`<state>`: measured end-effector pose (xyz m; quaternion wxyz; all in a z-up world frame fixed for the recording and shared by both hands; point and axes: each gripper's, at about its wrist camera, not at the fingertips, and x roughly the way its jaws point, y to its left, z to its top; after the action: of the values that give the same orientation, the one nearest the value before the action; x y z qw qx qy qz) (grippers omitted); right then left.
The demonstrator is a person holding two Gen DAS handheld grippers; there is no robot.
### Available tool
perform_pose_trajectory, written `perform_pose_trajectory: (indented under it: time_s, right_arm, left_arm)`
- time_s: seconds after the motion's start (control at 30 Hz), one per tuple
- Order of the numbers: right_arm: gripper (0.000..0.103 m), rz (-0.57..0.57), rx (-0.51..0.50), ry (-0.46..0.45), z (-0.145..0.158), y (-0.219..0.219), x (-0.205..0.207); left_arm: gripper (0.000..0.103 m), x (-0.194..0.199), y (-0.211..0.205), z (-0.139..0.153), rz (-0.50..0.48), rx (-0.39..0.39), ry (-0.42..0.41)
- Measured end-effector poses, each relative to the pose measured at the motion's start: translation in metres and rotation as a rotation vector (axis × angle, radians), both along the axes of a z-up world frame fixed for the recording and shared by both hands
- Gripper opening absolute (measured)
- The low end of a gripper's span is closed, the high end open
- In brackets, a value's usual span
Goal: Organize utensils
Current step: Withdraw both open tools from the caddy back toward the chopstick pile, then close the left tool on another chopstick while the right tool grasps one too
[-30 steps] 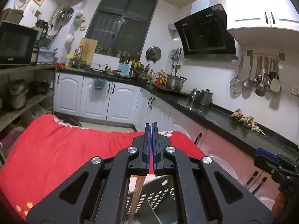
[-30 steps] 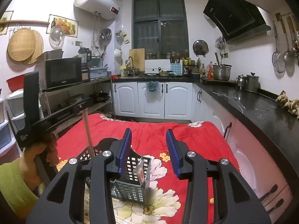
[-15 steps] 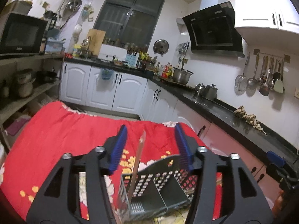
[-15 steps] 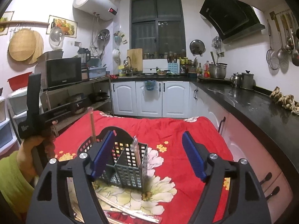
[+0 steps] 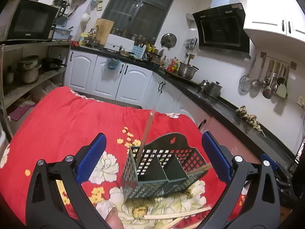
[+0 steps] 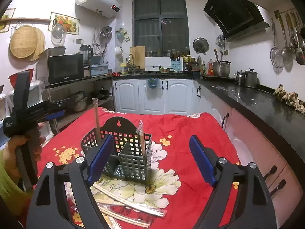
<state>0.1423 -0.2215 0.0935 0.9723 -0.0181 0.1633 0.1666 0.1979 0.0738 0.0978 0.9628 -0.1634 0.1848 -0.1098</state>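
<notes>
Around the dark slotted caddy [image 6: 125,152] spreads a red flowered cloth [image 5: 63,120] that covers the whole table, and beyond the cloth a kitchen: white cabinets [image 6: 152,95] under a black worktop [image 6: 257,103] behind and to the right of the caddy, a dark window [image 6: 161,22] above them, a black range hood [image 5: 221,28] and hanging ladles [image 5: 266,80] on the right wall. The caddy stands upright on a white flower print, split into compartments. One long wrapped chopstick pair [image 5: 145,135] leans up out of its left compartment; another wrapped stick [image 6: 142,141] stands in the right-hand one.

Only the right wrist view shows the water heater [image 6: 97,0] high left of the caddy, the microwave [image 6: 65,68] on open shelves, and a loose heap of wrapped chopsticks [image 6: 124,206] on the cloth just in front of the caddy. It also shows the person's hand [image 6: 22,148] gripping the left gripper [image 6: 36,110] beside the caddy. The left wrist view catches just a few stick ends [image 5: 177,214] at its lower edge.

Both tongs are released: the left gripper [image 5: 152,160] spread wide either side of the caddy, the right gripper [image 6: 151,160] likewise, each holding nothing.
</notes>
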Motion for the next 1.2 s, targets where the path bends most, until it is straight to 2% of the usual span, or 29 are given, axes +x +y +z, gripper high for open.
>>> perform_pose_trajectory:
  time_s: [0.2,0.43,1.2]
  right_arm:
    - [0.081,0.005,0.018,0.018,-0.003,-0.004,-0.008]
    - [0.081,0.009,0.006,0.035,-0.012,-0.006,-0.016]
    - [0.081,0.026,-0.024,0.162,-0.059,-0.014,-0.022]
  left_arm:
    - [0.092,-0.018,0.005,-0.009,-0.007,-0.038,0.022]
    - [0.092,-0.039,-0.002,-0.021,-0.030,-0.031,0.036]
    - [0.092,-0.080,0.005,-0.083,-0.029,-0.034,0.184]
